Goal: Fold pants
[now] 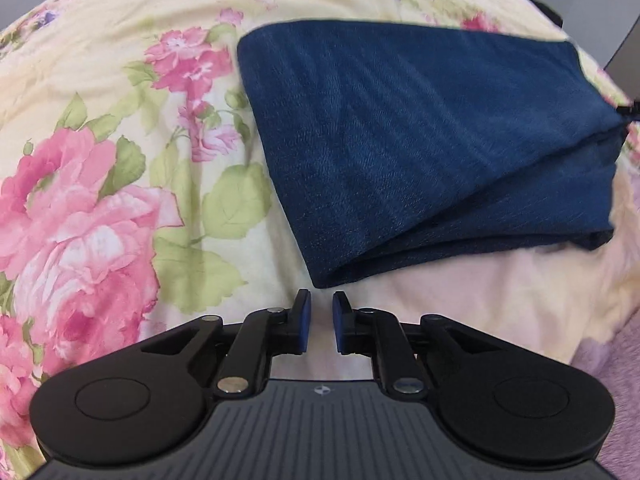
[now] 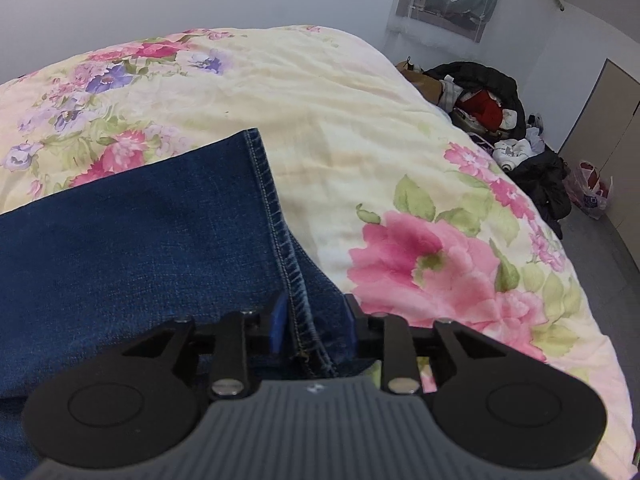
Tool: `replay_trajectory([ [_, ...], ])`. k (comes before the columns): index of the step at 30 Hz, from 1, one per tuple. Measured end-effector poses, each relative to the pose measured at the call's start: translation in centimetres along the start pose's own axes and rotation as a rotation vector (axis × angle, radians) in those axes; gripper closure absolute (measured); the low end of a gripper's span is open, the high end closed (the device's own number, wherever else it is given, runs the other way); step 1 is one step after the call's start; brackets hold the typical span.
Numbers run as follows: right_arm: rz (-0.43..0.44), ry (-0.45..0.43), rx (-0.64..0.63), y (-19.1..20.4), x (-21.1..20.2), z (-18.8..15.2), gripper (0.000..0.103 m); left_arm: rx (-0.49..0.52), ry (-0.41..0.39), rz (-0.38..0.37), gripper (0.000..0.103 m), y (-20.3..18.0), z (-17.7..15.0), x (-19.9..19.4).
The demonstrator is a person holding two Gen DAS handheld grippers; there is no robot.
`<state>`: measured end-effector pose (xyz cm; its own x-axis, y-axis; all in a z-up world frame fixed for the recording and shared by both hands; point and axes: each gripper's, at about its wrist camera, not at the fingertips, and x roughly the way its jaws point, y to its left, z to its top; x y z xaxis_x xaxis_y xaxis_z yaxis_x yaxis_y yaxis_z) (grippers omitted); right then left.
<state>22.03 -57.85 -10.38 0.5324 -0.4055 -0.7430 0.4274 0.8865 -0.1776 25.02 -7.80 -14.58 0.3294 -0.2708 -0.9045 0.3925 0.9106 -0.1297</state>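
Dark blue jeans (image 1: 420,148) lie folded in layers on a floral bedspread (image 1: 120,160). My left gripper (image 1: 321,312) is open and empty, just short of the near folded corner of the jeans. In the right wrist view the jeans (image 2: 140,240) spread to the left, with a stitched hem edge running down to my right gripper (image 2: 314,326). The right gripper's jaws stand on either side of the hem edge, with denim between the blue pads (image 2: 279,320).
The bedspread (image 2: 320,100) covers the bed and falls away at the right edge. Beyond it, a pile of dark clothes and bags (image 2: 492,120) sits on the floor by a white wall. A plastic bag (image 2: 592,192) lies near a cabinet.
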Motion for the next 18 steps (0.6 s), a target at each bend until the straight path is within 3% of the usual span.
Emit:
replay_trajectory([
  [5,0.029,-0.051,-0.004,-1.5,-3.3,-0.1,0.076,-0.029,-0.084,-0.053,0.086,1.3,2.0,-3.4],
  [8,0.083,-0.037,0.048,-2.5,-4.2,-0.2,0.069,-0.136,-0.171,-0.086,0.072,3.0,3.8,-4.6],
  [9,0.108,-0.032,0.081,-2.9,-4.3,-0.4,0.062,-0.175,-0.195,-0.099,0.066,3.5,4.4,-4.5],
  [13,0.274,-0.002,0.353,-5.8,-3.7,-1.7,0.040,-0.353,-0.244,-0.186,0.051,6.0,5.8,-2.7],
  [15,0.358,0.027,0.517,-7.3,-2.6,-2.8,0.032,-0.460,-0.248,-0.239,0.050,7.5,6.0,-1.0],
  [18,0.460,0.087,0.713,-8.4,-0.1,-4.7,0.032,-0.590,-0.244,-0.301,0.050,9.1,5.9,1.5],
])
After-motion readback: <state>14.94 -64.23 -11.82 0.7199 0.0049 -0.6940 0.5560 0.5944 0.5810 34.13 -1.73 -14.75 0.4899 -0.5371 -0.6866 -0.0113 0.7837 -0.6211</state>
